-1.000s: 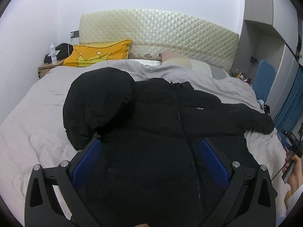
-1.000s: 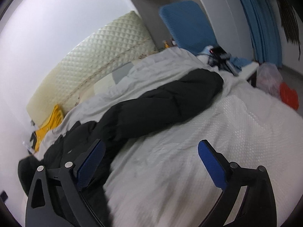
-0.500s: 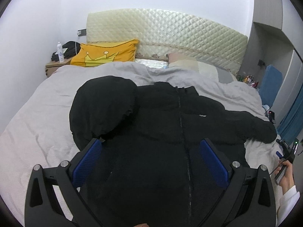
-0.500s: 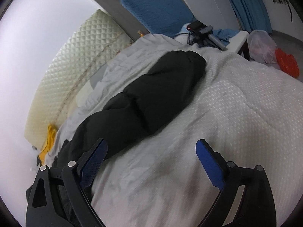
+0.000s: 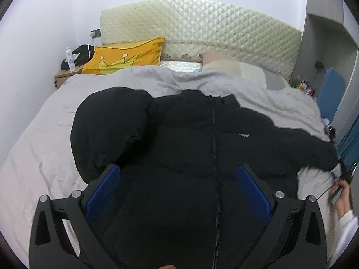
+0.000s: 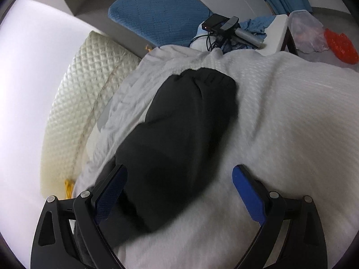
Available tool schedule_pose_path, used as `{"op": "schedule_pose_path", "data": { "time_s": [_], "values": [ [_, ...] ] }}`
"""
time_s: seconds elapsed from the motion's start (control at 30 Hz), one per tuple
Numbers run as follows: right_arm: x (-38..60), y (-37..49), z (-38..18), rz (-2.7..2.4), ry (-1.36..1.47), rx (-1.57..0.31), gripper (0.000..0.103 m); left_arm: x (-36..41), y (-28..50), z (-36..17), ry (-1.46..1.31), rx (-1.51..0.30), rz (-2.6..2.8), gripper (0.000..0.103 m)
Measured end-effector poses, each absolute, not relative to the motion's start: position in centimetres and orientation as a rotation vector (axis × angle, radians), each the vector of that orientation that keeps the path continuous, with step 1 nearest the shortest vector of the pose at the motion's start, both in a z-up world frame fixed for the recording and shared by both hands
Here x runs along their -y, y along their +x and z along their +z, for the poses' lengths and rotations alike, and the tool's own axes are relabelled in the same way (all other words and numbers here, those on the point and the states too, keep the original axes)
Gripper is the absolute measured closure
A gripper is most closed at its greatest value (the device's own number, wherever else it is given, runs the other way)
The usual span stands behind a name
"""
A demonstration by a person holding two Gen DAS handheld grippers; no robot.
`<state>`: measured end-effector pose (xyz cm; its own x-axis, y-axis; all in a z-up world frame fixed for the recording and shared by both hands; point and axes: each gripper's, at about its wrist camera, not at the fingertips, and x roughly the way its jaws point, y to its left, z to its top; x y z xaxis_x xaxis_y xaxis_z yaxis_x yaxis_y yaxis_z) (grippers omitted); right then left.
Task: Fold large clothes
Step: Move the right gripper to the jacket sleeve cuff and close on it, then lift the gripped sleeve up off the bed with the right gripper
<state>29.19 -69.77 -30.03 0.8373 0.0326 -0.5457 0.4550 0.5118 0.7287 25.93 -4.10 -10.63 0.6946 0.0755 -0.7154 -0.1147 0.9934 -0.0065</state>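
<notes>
A: What is seen to be changed since half a second ago?

B: The sleeve (image 6: 179,134) is now found closer to the right gripper (image 6: 179,186), right between its blue pads (image 6: 246,192). Before, it was farther ahead. The black jacket (image 5: 190,157) under the left gripper (image 5: 177,188) is seen a little nearer too.

A: Are the grippers clenched?

B: No. Both are spread wide, and nothing is grasped by either one.

A: What is hidden or hard to see?

B: The bottom of the jacket is cut off under the left gripper. The left pad in the right view is blurred. A hand (image 5: 341,199) far to the right is smeared, and what is held in it cannot be told.

A: How are things made?

B: The jacket is puffy and dark, with a zipper (image 5: 214,148) down the middle. It is laid flat on the bed (image 6: 291,123), which is covered with a bumpy white blanket. A shiny quilted headboard (image 5: 202,27) and a yellow pillow (image 5: 125,58) are seen far ahead.
</notes>
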Motion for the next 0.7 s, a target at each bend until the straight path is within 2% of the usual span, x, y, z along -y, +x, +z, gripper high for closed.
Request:
{"op": "schedule_pose_path", "data": {
  "time_s": [0.2,0.27,0.33,0.37,0.4,0.43,0.53,0.7],
  "values": [
    [70.3,32.2,-30.0,-0.266,0.983,-0.518,0.010,4.5,27.2,-13.0,-0.006,-0.850,0.127,0.000],
    [70.3,33.2,-30.1,-0.239,0.989,-0.529,0.026,4.3,27.4,-13.3,-0.003,-0.857,0.124,0.000],
    [70.2,33.8,-30.0,-0.222,1.000,-0.543,0.057,4.0,27.7,-13.5,-0.012,-0.865,0.120,0.000],
    [70.0,33.7,-29.7,-0.227,0.991,-0.536,0.067,3.9,27.8,-13.6,-0.016,-0.866,0.114,0.000],
    [69.8,33.5,-29.0,-0.239,0.974,-0.516,0.084,3.8,27.9,-13.6,-0.016,-0.864,0.112,0.000],
    [69.7,33.0,-28.0,-0.260,0.948,-0.495,0.092,3.8,27.9,-13.6,-0.014,-0.860,0.111,0.000],
    [69.6,32.1,-25.2,-0.277,0.877,-0.490,0.097,3.7,28.1,-13.8,-0.001,-0.853,0.103,0.000],
    [69.3,29.4,-19.4,-0.294,0.772,-0.433,0.099,2.7,27.3,-14.1,-0.009,-0.857,0.081,0.000]
  ]
}}
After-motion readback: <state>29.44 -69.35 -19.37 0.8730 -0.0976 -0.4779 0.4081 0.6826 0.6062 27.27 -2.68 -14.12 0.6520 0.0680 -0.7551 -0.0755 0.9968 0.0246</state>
